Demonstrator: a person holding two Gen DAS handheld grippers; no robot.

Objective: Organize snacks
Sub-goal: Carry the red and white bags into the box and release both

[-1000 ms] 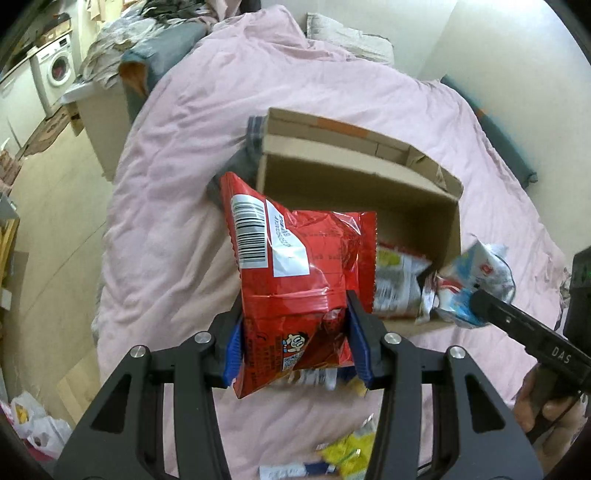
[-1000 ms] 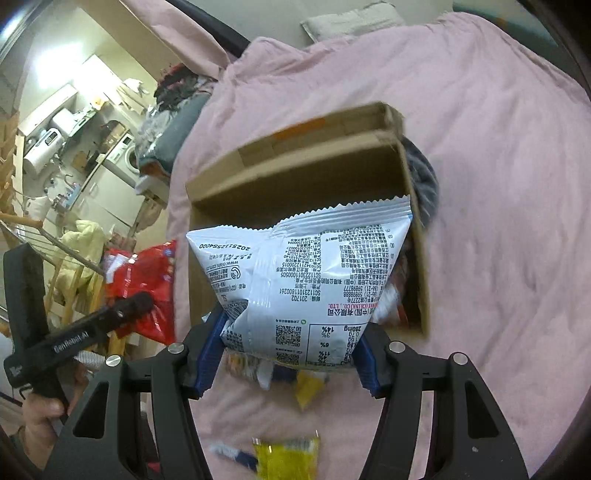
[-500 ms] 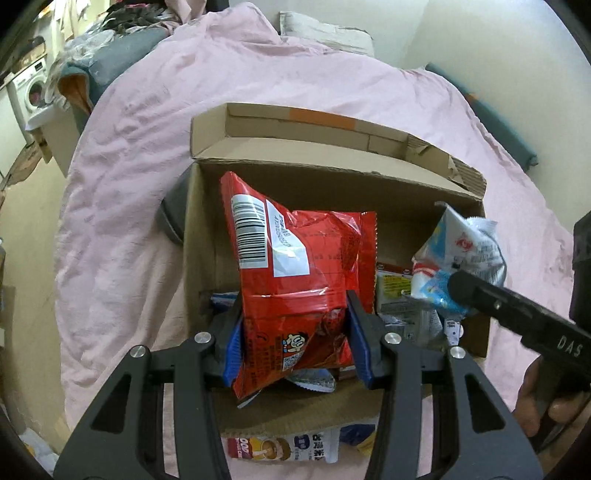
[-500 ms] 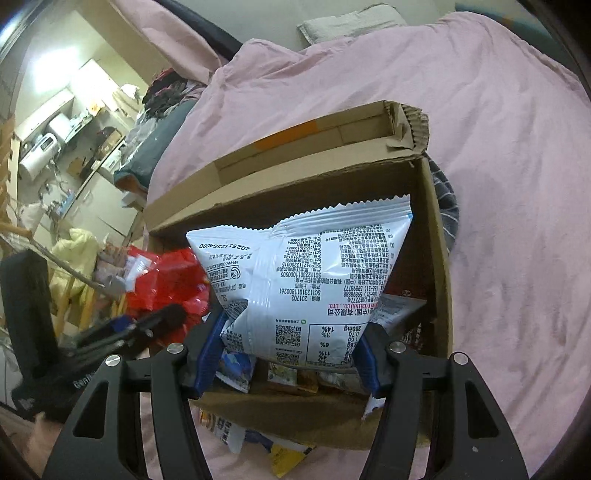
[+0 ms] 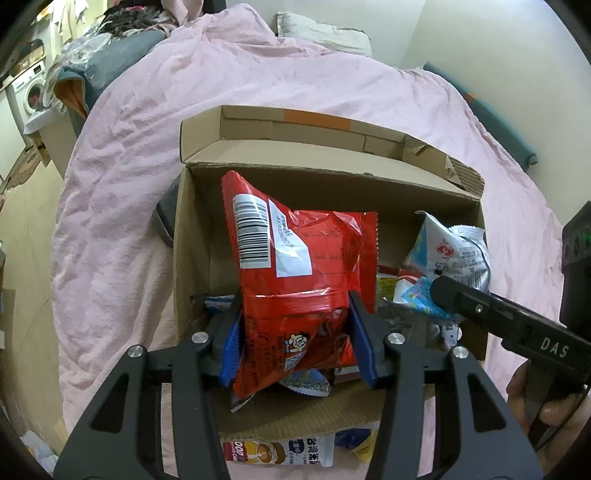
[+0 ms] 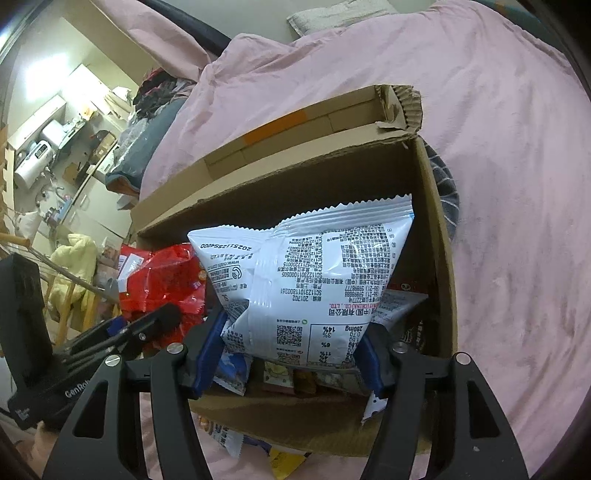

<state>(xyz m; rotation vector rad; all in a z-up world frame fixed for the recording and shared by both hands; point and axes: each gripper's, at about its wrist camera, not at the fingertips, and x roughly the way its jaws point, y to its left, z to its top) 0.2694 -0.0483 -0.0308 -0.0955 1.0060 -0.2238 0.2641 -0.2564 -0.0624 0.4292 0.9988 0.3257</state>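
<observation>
With both tools' jaws opening, let the red bag (image 5: 299, 280) and white bag (image 6: 314, 284) drop clear inside the box (image 5: 369, 184), white at 3 o'clock.

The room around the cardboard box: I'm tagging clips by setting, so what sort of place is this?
Most likely a bedroom in a small flat. The cardboard box sits on a bed under a pink duvet, with a pillow at the head. A washing machine stands just beyond.
</observation>
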